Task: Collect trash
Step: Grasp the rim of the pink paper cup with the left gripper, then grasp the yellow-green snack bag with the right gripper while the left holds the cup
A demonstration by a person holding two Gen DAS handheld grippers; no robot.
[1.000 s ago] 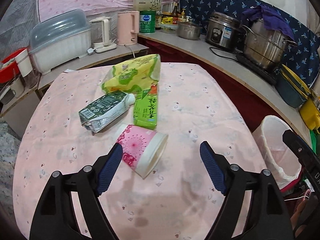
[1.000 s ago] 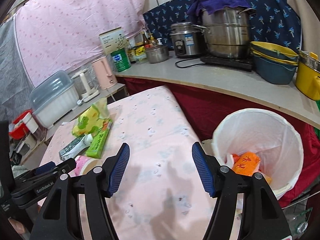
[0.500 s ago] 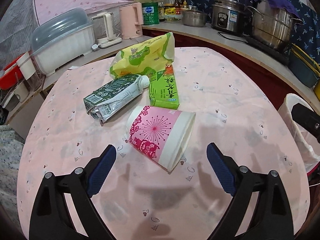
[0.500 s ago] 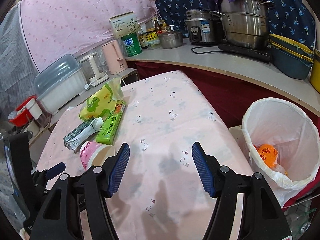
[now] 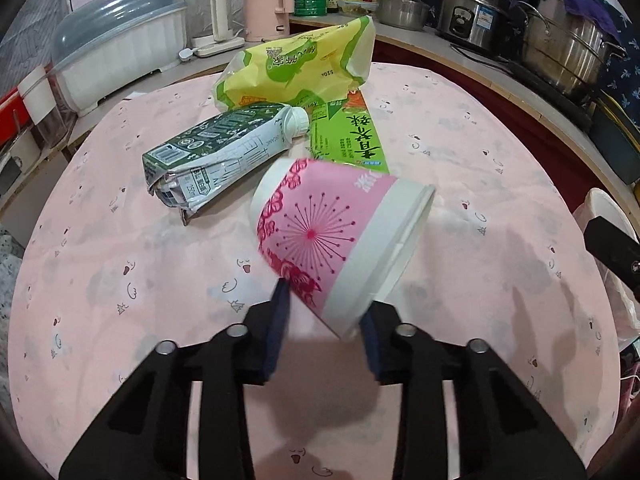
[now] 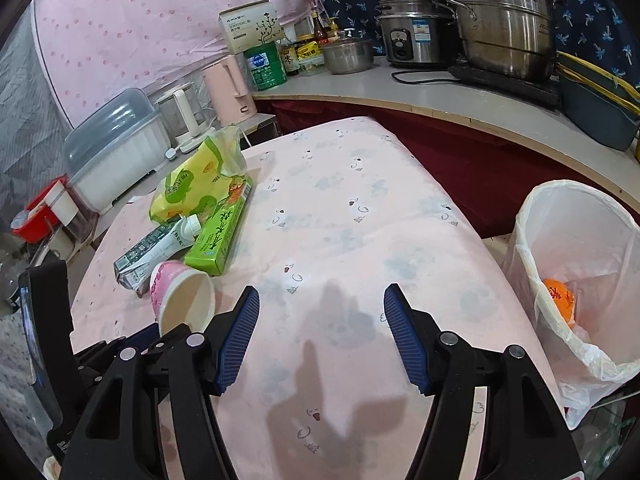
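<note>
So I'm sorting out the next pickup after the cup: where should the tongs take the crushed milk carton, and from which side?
Grip the milk carton across its flattened middle, coming from above with the tongs spanning its short width. It lies on its side, the capped neck resting against the green box, so avoid that end.

A pink starburst print is being shown on the white-rimmed cup (image 5: 332, 248); pale pink is being worn by the tablecloth (image 5: 120, 280).

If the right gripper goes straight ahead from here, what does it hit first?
Probably nothing soon. The right gripper is open over bare pink tablecloth; the trash pile lies off to its left, though depth is unclear.
</note>
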